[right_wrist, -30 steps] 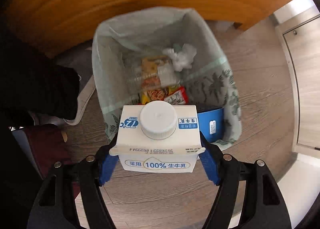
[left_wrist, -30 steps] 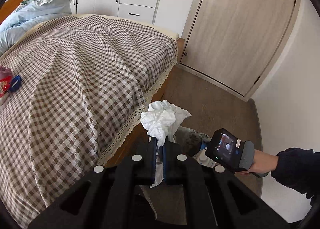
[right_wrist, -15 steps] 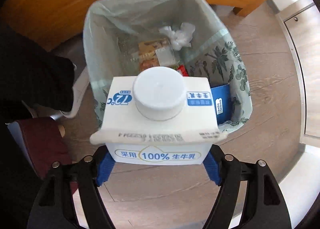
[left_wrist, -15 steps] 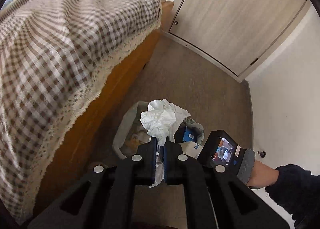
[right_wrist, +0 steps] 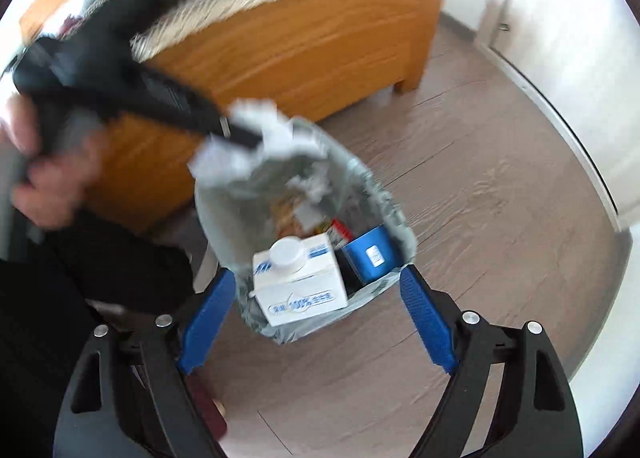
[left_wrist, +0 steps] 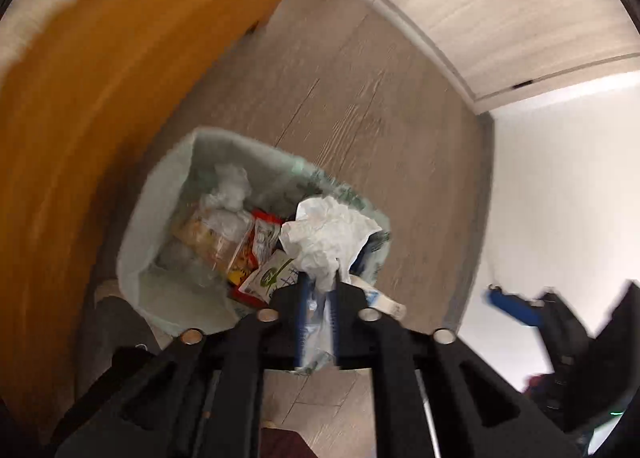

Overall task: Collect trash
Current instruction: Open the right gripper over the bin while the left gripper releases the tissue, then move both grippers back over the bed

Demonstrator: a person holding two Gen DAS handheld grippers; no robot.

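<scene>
The left gripper (left_wrist: 319,286), its jaws just parting, has the crumpled tissue (left_wrist: 328,236) between its fingers above the bin bag (left_wrist: 160,217); blur hides whether the pads press it. The right gripper (right_wrist: 316,318) has just been widening and stands empty. The milk carton (right_wrist: 298,278) sits in the bag beyond its fingertips, beside a blue tub (right_wrist: 370,254). Wrappers deeper in are smeared.
</scene>
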